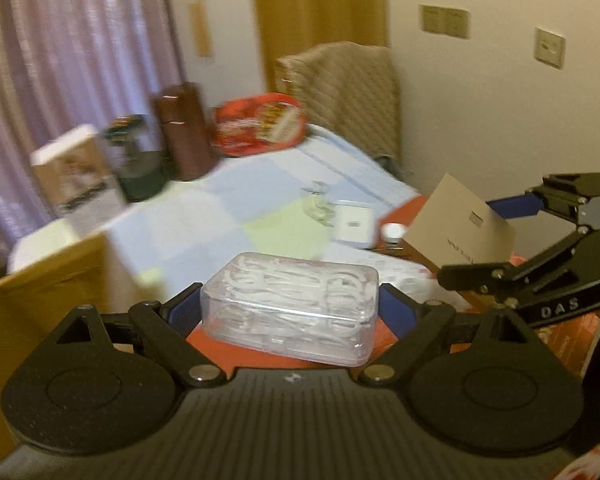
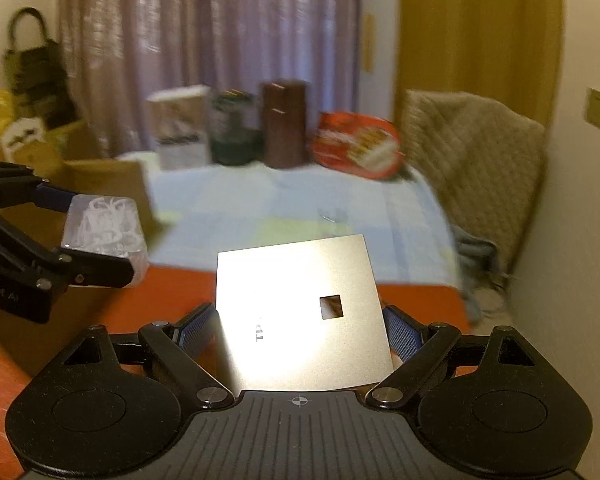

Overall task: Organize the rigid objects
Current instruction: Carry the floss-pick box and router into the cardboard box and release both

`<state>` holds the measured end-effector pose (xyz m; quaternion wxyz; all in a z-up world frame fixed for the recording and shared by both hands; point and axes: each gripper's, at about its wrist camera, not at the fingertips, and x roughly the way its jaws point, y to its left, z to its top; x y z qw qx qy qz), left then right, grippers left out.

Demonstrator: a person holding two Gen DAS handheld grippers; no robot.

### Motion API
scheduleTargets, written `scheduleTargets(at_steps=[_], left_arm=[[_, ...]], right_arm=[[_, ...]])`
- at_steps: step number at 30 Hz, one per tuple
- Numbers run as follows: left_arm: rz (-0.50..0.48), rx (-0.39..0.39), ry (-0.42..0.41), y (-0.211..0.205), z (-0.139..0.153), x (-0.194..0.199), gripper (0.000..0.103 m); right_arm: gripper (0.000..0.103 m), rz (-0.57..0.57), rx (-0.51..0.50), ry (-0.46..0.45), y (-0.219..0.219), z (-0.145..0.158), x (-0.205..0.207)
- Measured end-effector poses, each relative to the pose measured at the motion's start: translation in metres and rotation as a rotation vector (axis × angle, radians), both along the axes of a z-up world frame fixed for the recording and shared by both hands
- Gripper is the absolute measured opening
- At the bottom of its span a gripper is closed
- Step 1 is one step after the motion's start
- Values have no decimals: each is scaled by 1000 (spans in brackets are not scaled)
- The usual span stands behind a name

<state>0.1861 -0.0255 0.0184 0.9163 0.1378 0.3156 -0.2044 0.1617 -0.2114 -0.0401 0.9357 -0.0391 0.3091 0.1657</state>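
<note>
Left wrist view: the left gripper [image 1: 290, 312] is clamped on a clear box [image 1: 290, 306] of white picks, its blue pads pressing both short ends, lifted above a red surface [image 1: 216, 350]. To the right, the right gripper [image 1: 496, 236] holds a tan card box [image 1: 460, 228]. Beyond lies a blue cloth [image 1: 260, 200] with a brown cylinder [image 1: 186, 132] and a red tin [image 1: 260, 124] at its far edge.

Right wrist view: the right gripper [image 2: 300, 328] is clamped on the card box [image 2: 304, 312], tilted, above the red surface [image 2: 172, 292]. At left the left gripper [image 2: 100, 236] grips the clear box [image 2: 104, 228].
</note>
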Motion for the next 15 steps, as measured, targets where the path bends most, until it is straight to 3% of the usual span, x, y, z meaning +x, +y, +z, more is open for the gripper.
scheduleTargets(at_steps=[6, 15], left_arm=[[157, 55, 1, 89, 19, -16, 89], [329, 113, 62, 194, 1, -30, 89]], right_arm=[[86, 165, 57, 11, 78, 23, -8], [86, 357, 65, 63, 199, 24, -12]])
